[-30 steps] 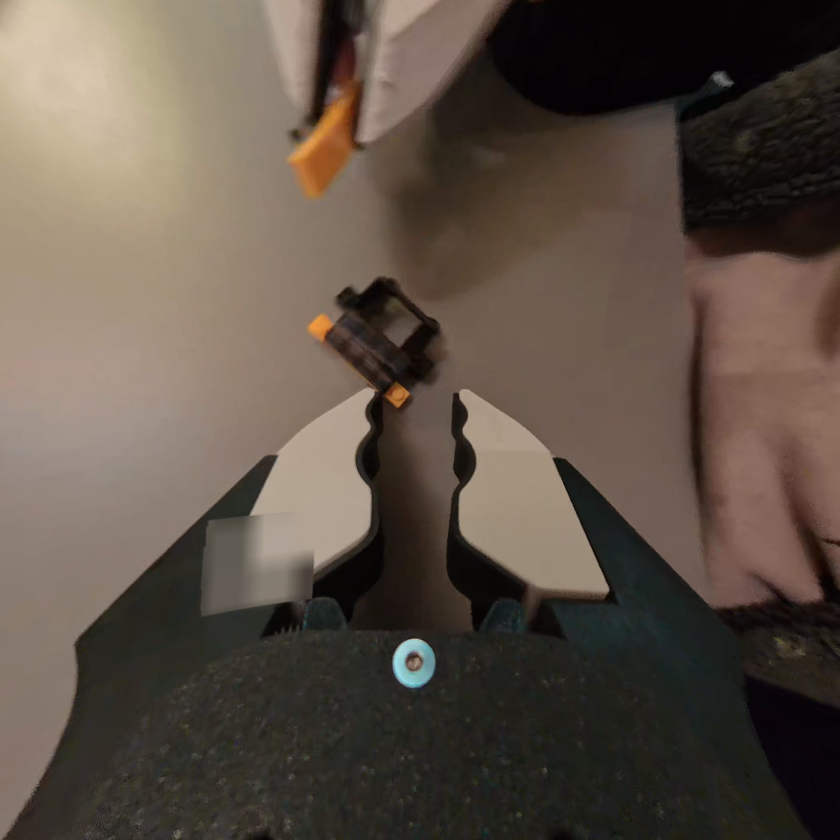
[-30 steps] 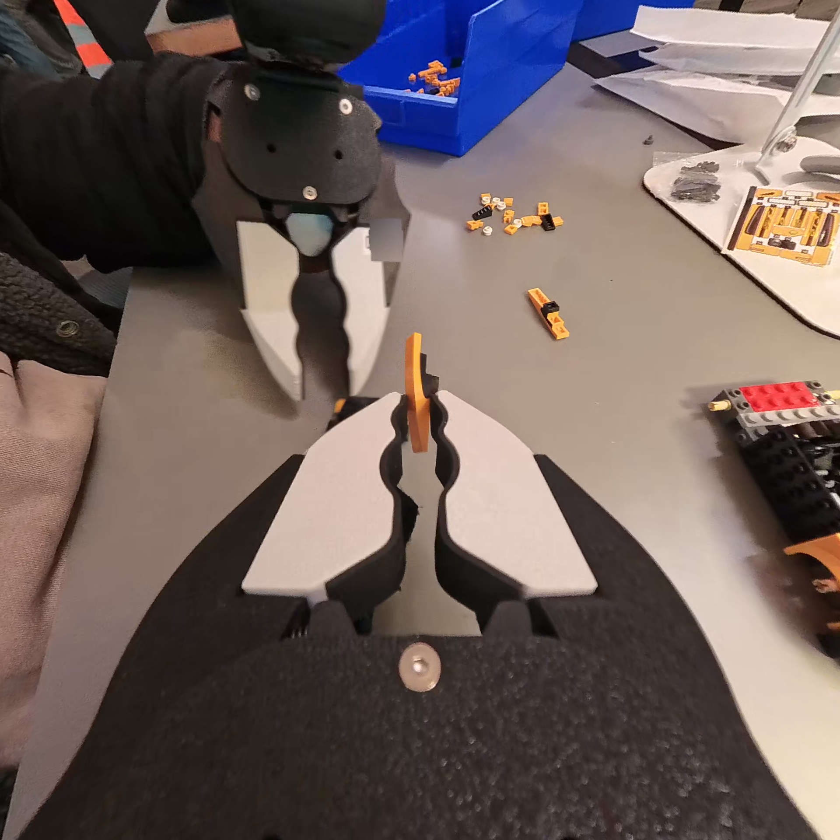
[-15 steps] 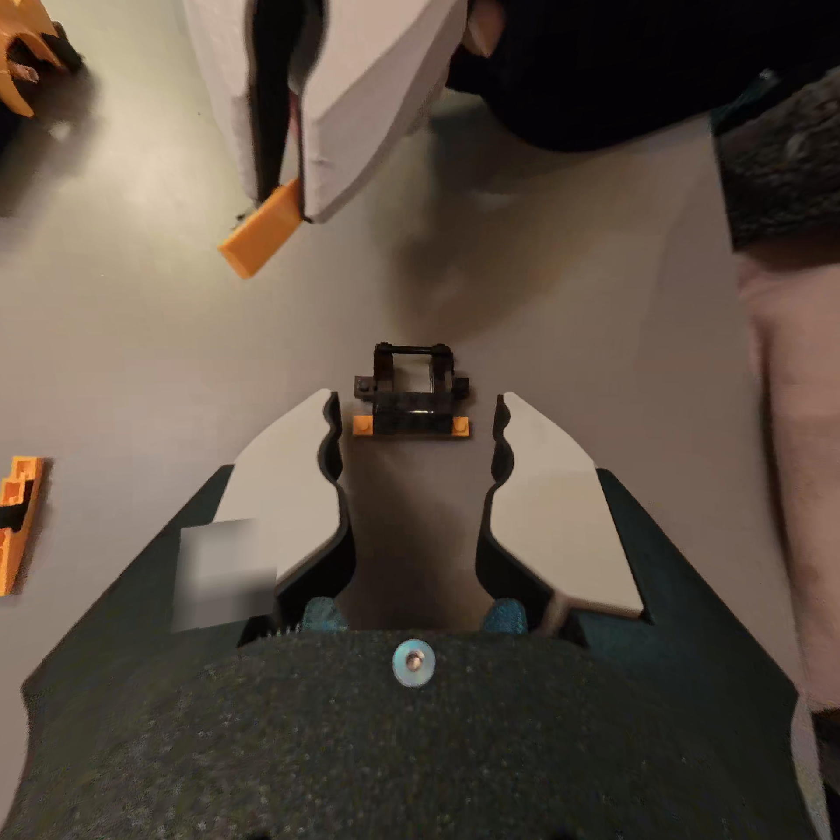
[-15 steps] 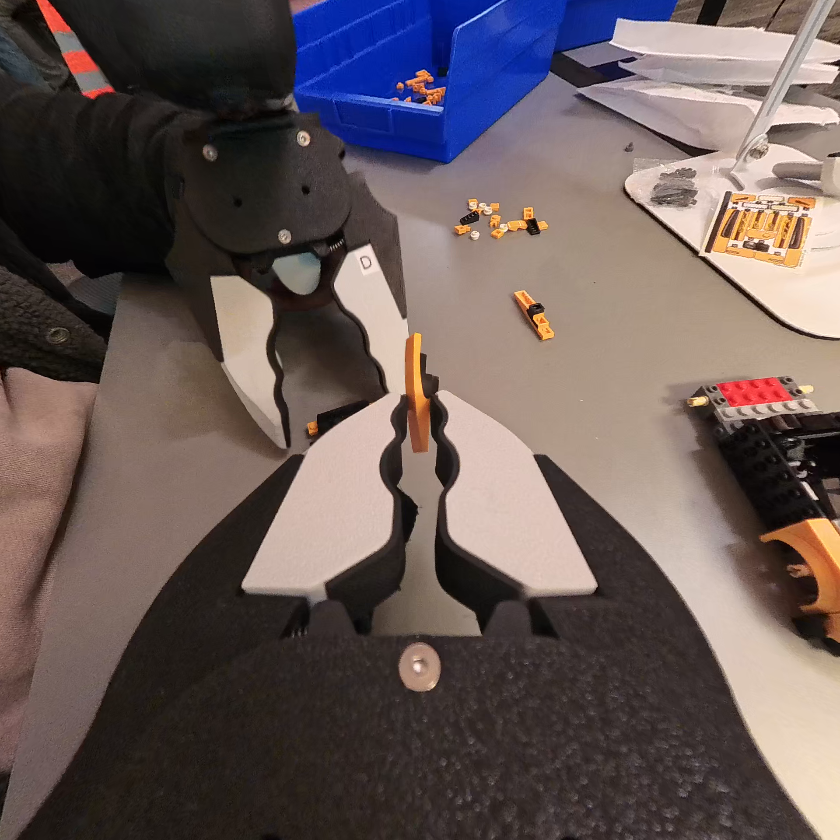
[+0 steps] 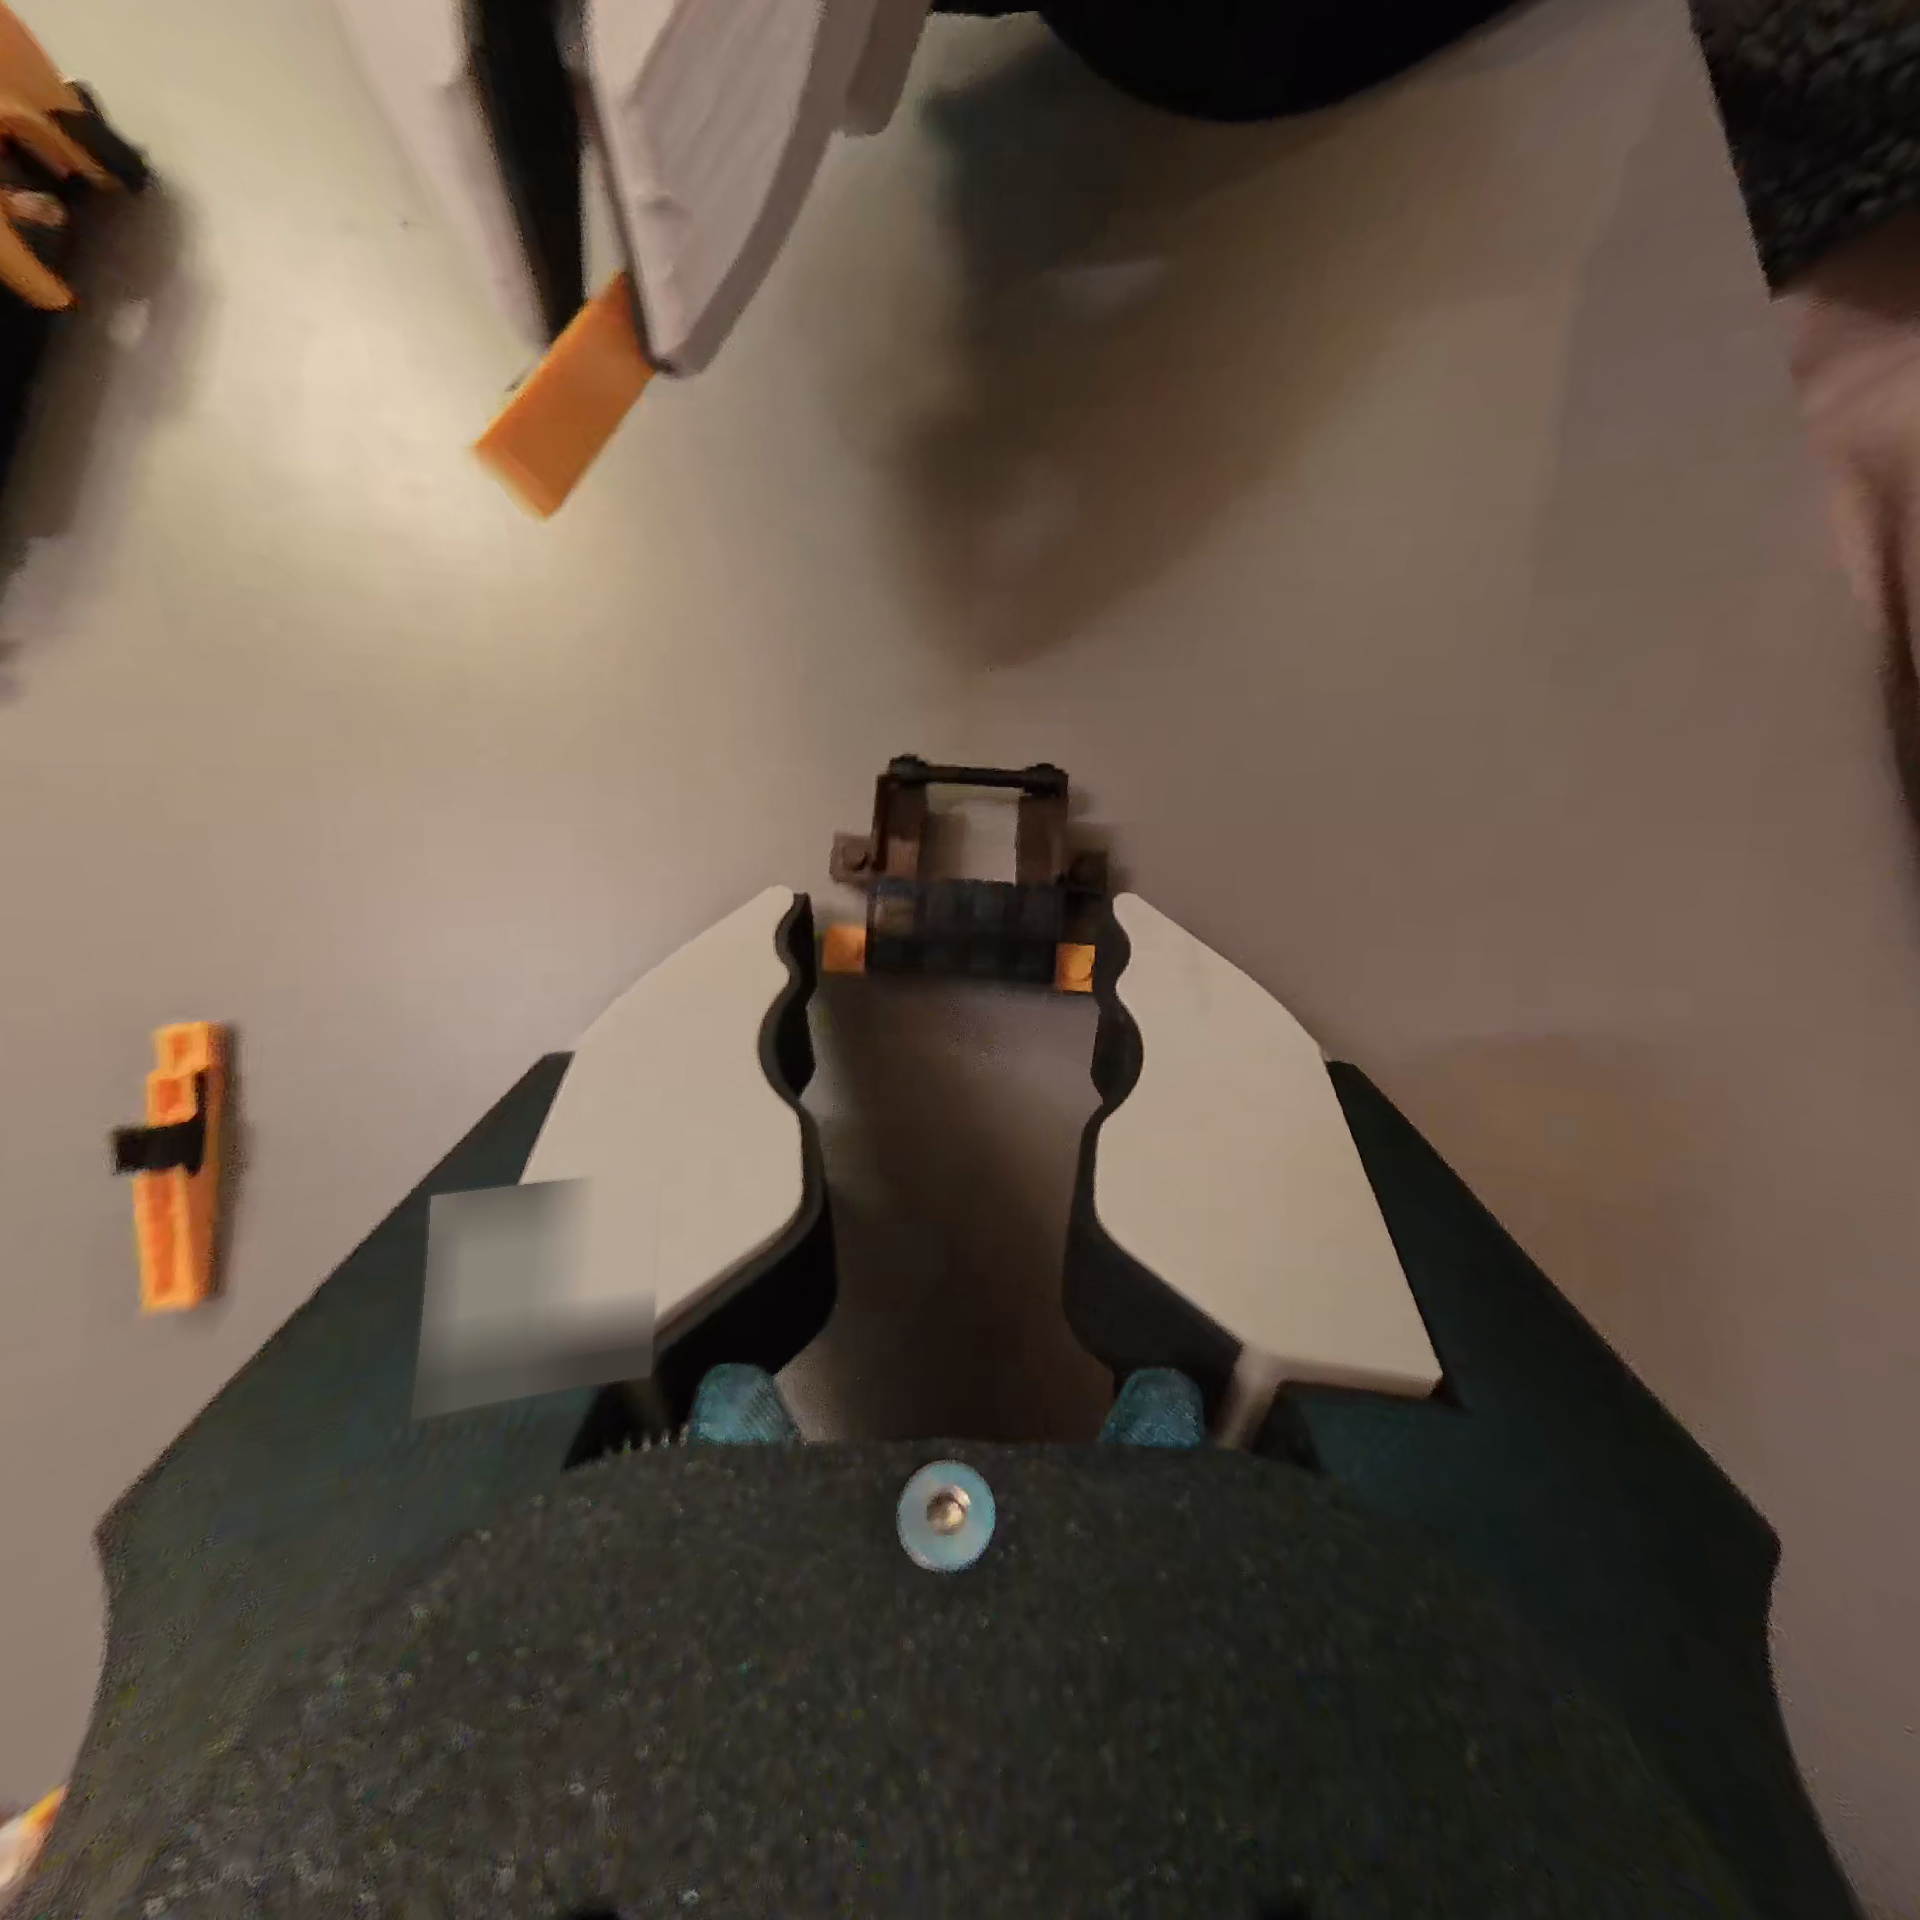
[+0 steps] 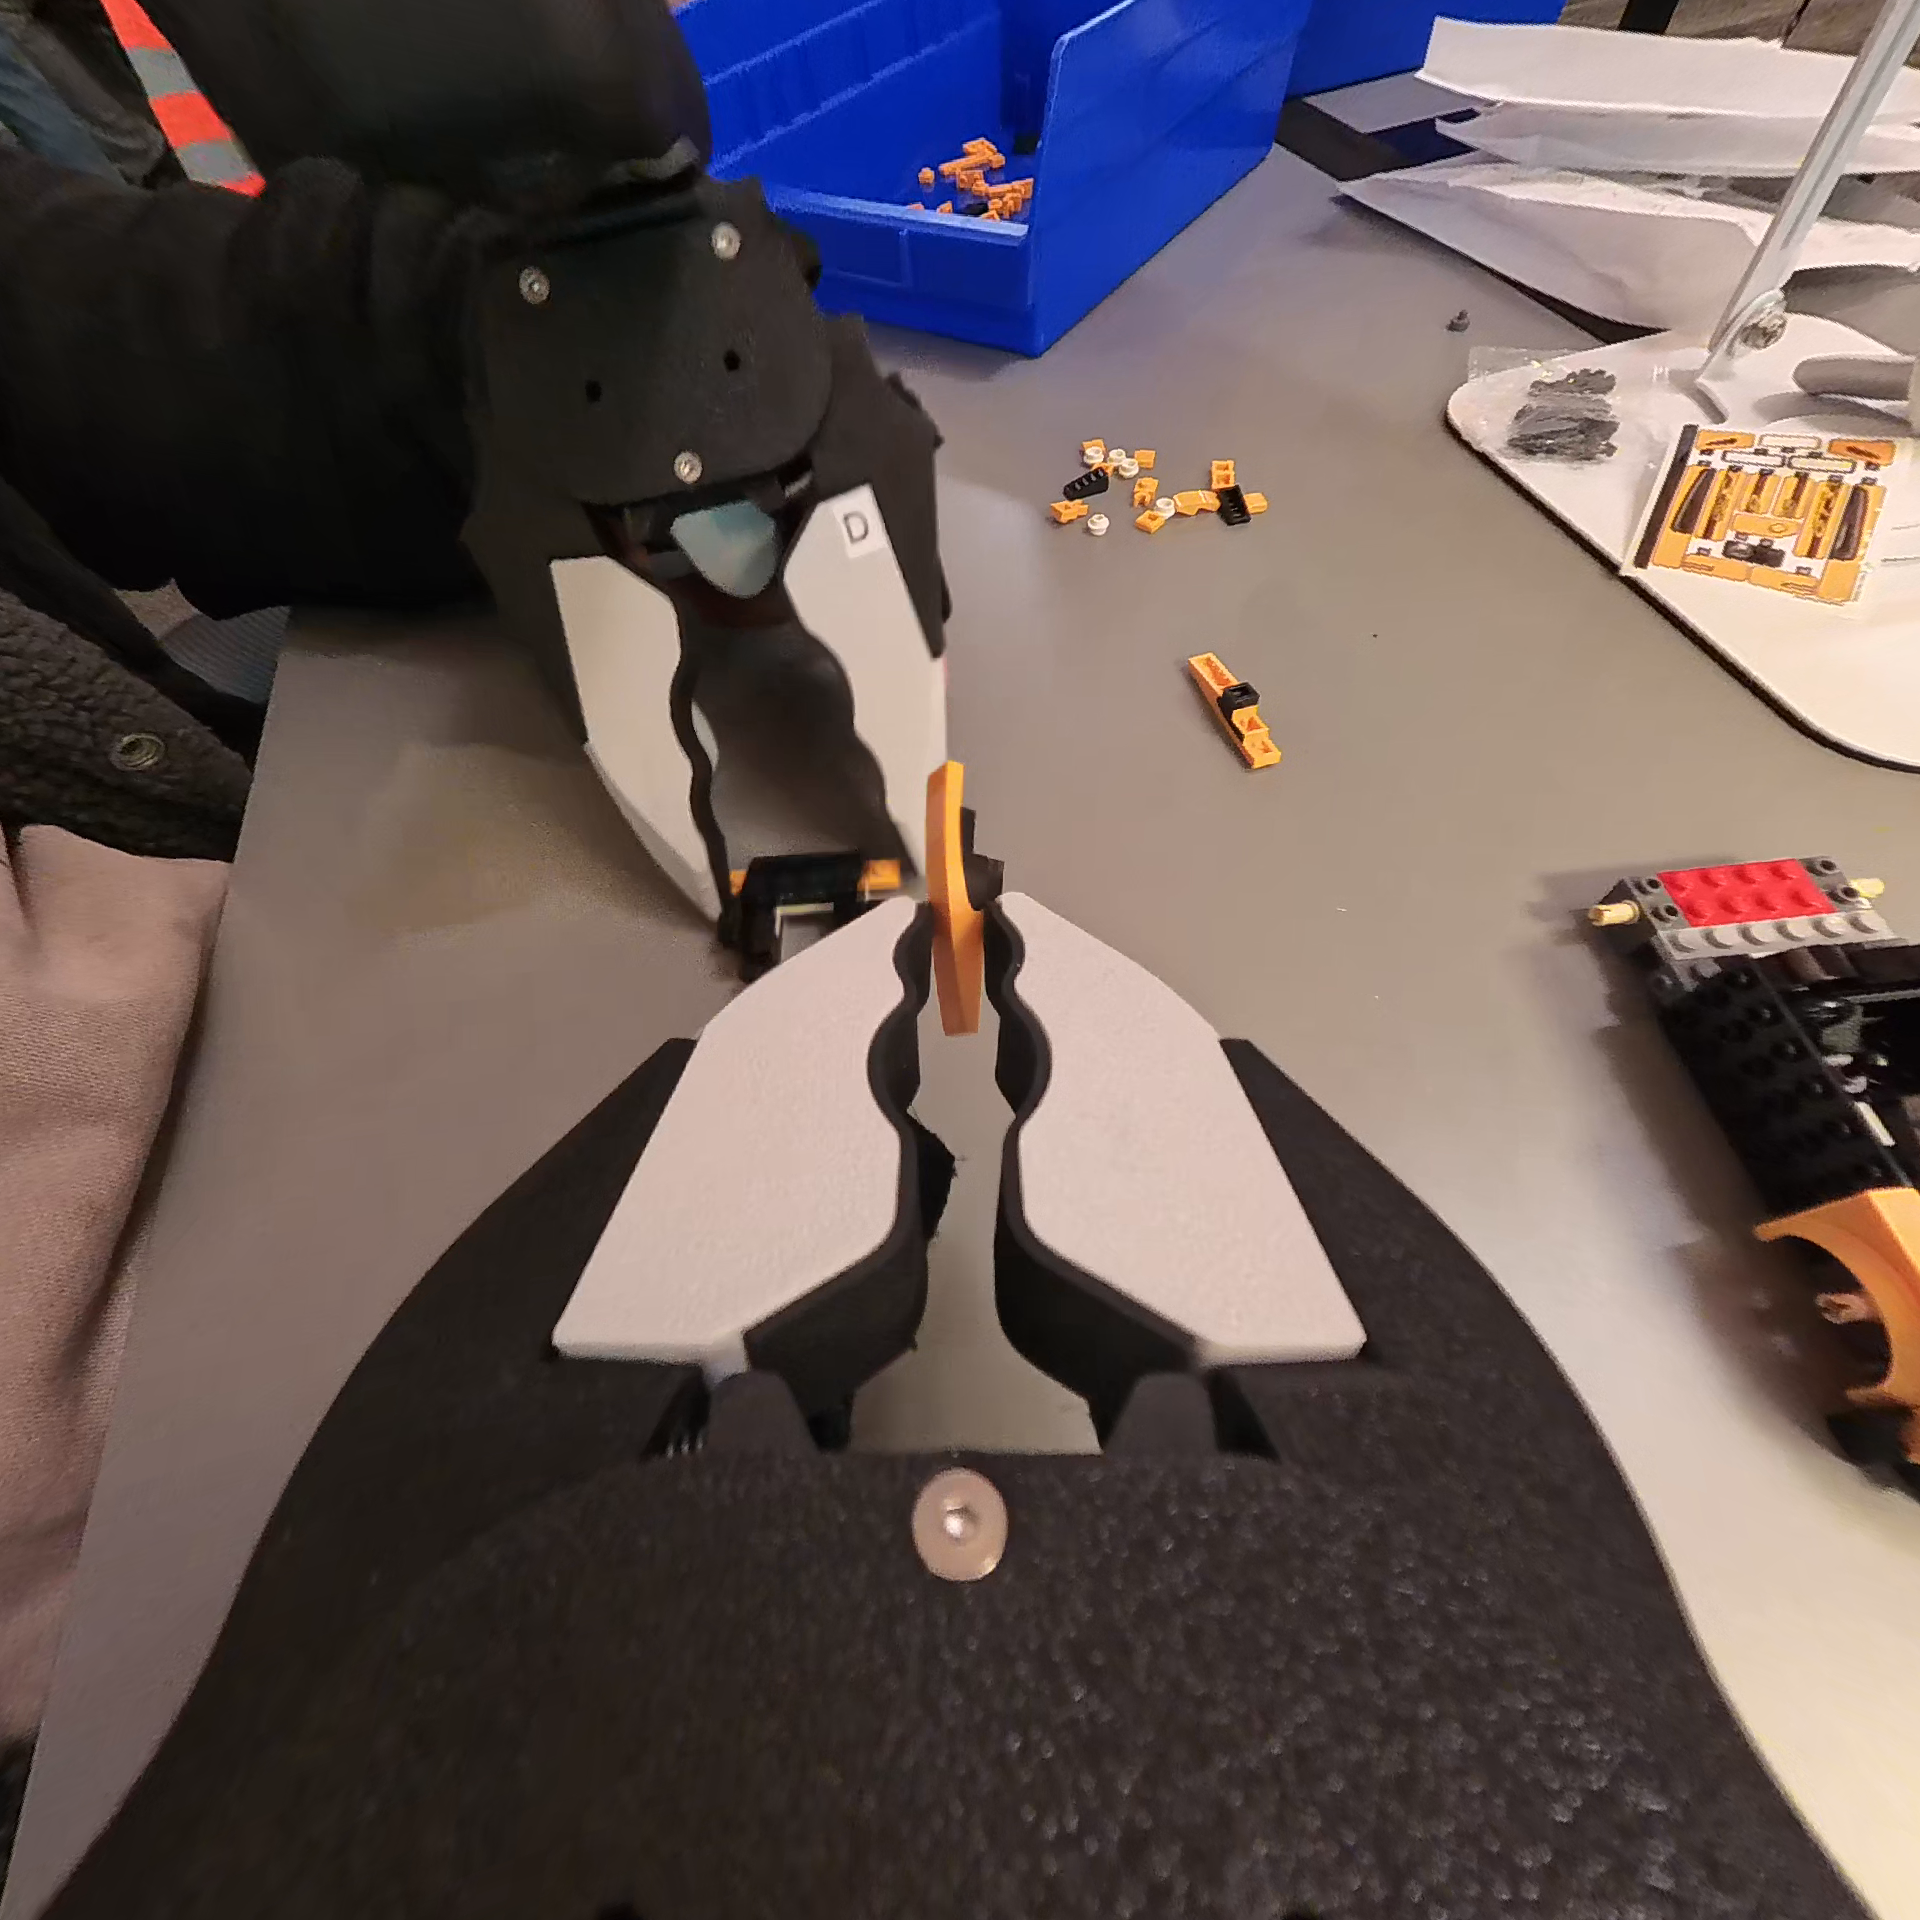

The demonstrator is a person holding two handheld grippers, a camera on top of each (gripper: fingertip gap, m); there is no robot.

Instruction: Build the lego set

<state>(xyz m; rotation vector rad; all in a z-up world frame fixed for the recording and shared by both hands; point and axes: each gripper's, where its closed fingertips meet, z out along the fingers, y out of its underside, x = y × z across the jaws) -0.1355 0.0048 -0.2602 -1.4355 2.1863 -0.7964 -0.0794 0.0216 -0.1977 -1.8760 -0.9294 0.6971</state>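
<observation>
A small black lego assembly with orange ends point(image 5: 971, 914) lies on the grey table point(image 5: 416, 727). My left gripper point(image 5: 951, 920) is open, its fingertips on either side of the assembly's orange ends; I cannot tell if they touch. The assembly also shows in the right wrist view point(image 6: 805, 883), between the left gripper's fingers point(image 6: 800, 873). My right gripper point(image 6: 953, 914) is shut on a flat orange lego piece point(image 6: 951, 904) held upright on edge, just right of the assembly. That orange piece shows in the left wrist view point(image 5: 566, 416), sticking out of the right gripper's fingers point(image 5: 707, 208).
A partly built black, red and orange lego car point(image 6: 1787, 1049) lies at the right. An orange bar with a black clip point(image 6: 1234, 709) and several loose small pieces point(image 6: 1153, 494) lie farther back. A blue bin point(image 6: 997, 156), a sticker sheet point(image 6: 1777, 514) and papers are behind. My right fingertips sit around 9 centimeters from my left ones.
My left gripper has opened wider and moved forward so its fingertips now flank the black assembly, which turned square to it. My right gripper still holds the orange piece, closer to the assembly.
</observation>
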